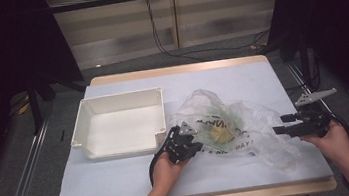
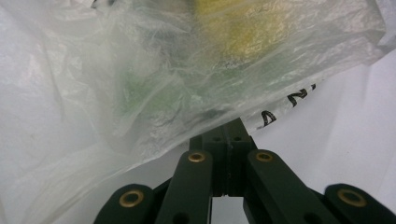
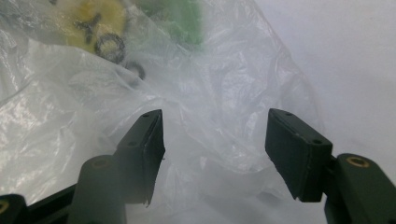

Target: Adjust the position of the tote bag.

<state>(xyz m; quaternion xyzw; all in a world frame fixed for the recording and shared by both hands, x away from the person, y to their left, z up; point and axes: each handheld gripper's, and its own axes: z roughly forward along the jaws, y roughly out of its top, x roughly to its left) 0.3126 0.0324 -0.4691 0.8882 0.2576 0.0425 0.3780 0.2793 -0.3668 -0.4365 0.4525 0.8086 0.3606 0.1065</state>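
Clear plastic bag (image 1: 231, 128) between the tongs — left gripper (image 1: 186, 142) clamped on its edge, right gripper (image 1: 286, 125) agape.

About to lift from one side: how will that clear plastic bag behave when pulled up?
The plastic bag looks thin and crumpled, so it will likely sag and stretch. The yellow thing inside may slide toward the low end. The glossy film could slip unless pinched firmly.

Through the crumpled film of the plastic bag (image 1: 226, 129) I see its contents as yellow and green blurs; what they are I cannot tell. Its black lettering is folded and partly unreadable. In my left gripper view the bag runs past the top and left edges.
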